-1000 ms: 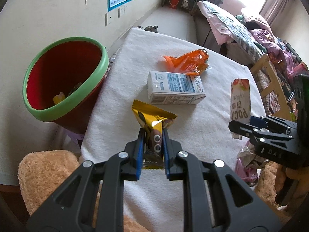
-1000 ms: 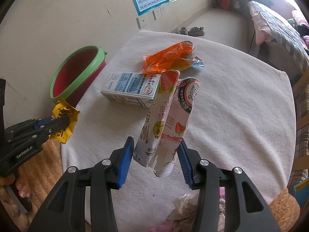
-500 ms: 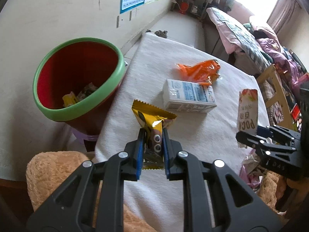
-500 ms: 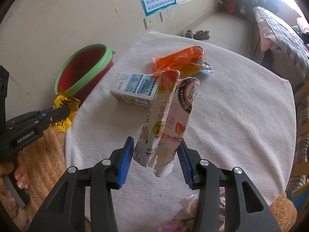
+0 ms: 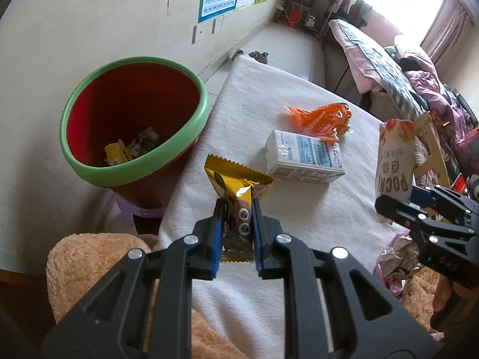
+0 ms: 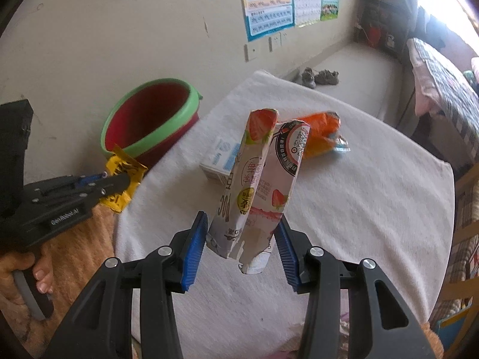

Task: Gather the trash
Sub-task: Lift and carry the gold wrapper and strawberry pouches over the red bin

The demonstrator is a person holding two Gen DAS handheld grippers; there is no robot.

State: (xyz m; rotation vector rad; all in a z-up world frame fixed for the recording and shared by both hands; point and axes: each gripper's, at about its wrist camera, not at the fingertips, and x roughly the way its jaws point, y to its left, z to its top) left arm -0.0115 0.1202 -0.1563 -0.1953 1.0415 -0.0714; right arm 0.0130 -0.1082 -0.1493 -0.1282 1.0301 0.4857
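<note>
The left gripper (image 5: 237,233) is clenched on a yellow wrapper (image 5: 236,185), held up near the table's (image 5: 299,239) left edge, just beside the red bin (image 5: 134,119) with the green rim. The right gripper (image 6: 241,245) grasps a strawberry carton (image 6: 257,185), flattened and torn it seems, above the table's near edge. A milk box (image 5: 302,157) and an orange bag (image 5: 320,118) lie touching toward the far edge. Some scraps sit in the bin.

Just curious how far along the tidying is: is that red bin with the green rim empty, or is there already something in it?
Not empty. The red bin already has a few crumpled wrappers lying at its bottom.
</note>
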